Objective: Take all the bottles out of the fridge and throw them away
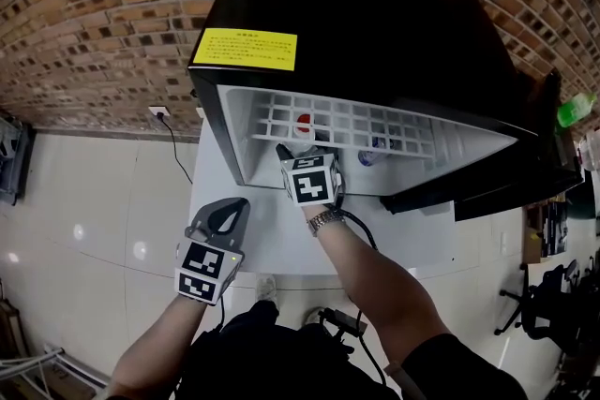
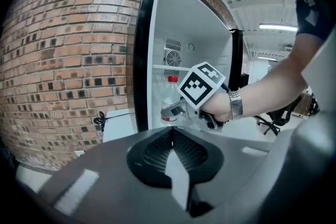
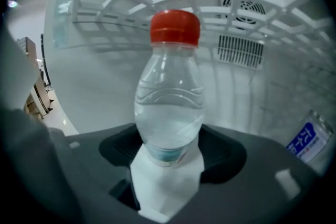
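The right gripper [image 3: 168,165] reached into the fridge [image 1: 375,14], jaws spread around a red-capped bottle [image 3: 169,107] to grasp it, while the left gripper [image 2: 172,136] hung outside, clenched and empty.

A brick wall [image 1: 94,14] stands to the left of the left gripper [image 1: 232,213] and ahead of its jaws. Low on this wall, ahead of these jaws and a little to the left, there is a white wall socket [image 1: 158,112], and a black cable [image 1: 176,150] hangs down from it. A white surface [image 1: 272,244] lies just below the jaws. A pale tiled floor [image 1: 84,201] spreads to their left, lower down.

Far to the right of the jaws of the right gripper [image 1: 289,155] stands a black office chair [image 1: 539,304]. Further ahead on that side is a green thing [image 1: 574,108], too small to tell. A long ceiling lamp [image 2: 278,26] shines high above the left jaws, to the right.
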`<state>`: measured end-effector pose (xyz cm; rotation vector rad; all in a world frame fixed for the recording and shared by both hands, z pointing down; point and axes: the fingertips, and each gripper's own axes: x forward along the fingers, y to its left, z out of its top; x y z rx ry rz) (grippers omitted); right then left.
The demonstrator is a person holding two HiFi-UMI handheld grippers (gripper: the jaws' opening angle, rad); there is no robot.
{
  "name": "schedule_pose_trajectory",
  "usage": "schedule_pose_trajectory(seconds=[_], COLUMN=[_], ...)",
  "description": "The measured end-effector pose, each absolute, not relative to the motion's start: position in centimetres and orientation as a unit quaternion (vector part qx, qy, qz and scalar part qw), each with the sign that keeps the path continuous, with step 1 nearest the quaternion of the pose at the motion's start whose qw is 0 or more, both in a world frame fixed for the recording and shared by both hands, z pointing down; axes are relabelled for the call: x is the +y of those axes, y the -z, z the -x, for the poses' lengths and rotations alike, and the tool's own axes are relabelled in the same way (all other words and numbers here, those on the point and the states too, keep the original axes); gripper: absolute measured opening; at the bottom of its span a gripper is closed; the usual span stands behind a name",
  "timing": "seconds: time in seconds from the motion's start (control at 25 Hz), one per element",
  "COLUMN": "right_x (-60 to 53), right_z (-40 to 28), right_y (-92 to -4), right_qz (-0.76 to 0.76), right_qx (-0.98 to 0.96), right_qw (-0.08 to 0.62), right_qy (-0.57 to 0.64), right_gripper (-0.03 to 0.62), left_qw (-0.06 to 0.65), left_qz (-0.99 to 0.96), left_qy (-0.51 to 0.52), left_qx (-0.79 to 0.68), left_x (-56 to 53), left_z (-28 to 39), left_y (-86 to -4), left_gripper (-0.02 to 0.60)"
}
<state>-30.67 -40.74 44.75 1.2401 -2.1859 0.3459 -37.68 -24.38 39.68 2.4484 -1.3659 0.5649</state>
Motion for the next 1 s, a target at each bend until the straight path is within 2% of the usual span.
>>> schedule_pose_trajectory(seconds=[0.52,1.0], right_x=[-38.3,-29.5], right_z=[29.4,22.8], right_y=[-44.4,-43.3], right_qz=[-0.468,-0.478], right_qx=[-0.825,-0.823], right_qw=[0.286,0.267], right_qy=[-0.135,-0.148], right_gripper=[0.299,0.299], left_qw=[0.141,0.122], left_qz=[-0.85,-0.879], left_qy=[-0.192,-0.195], left_qx=[-0.469,-0.419], left_x=[-24.1,-21.7], left_z=[36.9,29.0], left_y=[-39.7,-38.7], left_gripper=[0.003,0.003])
